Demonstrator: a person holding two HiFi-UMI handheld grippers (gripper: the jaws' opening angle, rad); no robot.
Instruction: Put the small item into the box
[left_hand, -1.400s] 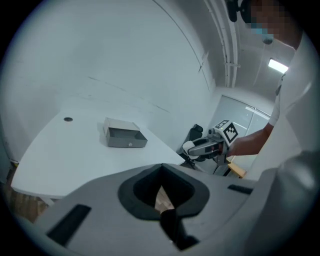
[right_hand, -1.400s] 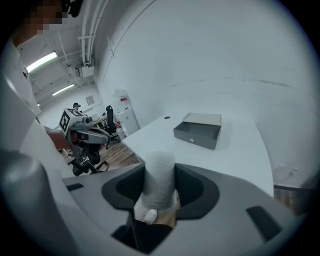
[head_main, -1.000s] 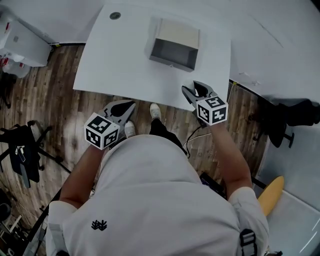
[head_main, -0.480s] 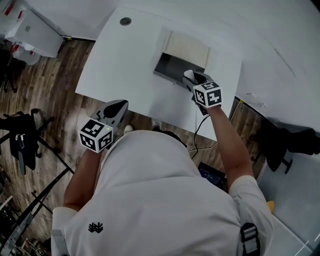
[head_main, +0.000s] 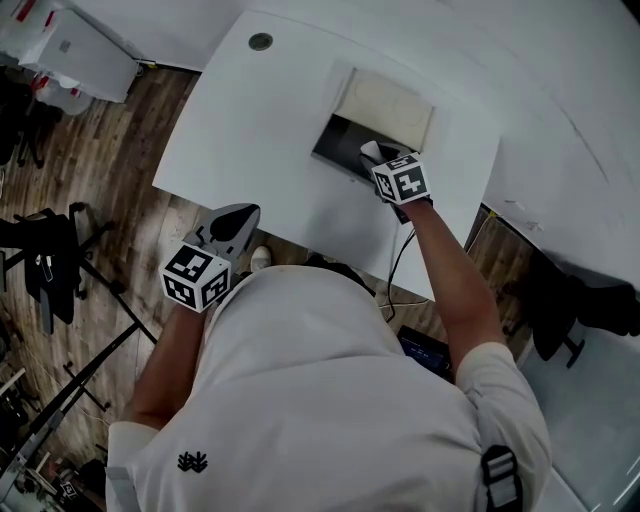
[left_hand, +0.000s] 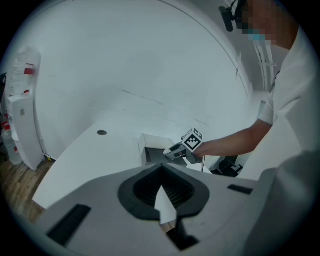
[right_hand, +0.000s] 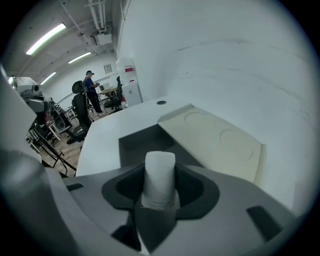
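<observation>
Overhead, the right gripper (head_main: 372, 153) hangs above the open box (head_main: 338, 140), with the marker cube hiding most of the box's dark inside. Its jaws stand wide, clamped on an upright white roll (right_hand: 160, 170) whose lower end is lost between the pads. The lid (head_main: 390, 100) lies flat at 1 o'clock. At 7 o'clock, off the table (head_main: 250, 120) edge, the left gripper (head_main: 238, 216) waits with its jaws together and nothing in them.

You're working in an open-plan office or lab space: a white tabletop (head_main: 250, 130) with a cable grommet (head_main: 260, 41), a wood-plank floor (head_main: 110, 190), and, far across the room, ceiling strip lights (right_hand: 45, 39), office chairs (right_hand: 79, 107) and a standing person (right_hand: 91, 89).
</observation>
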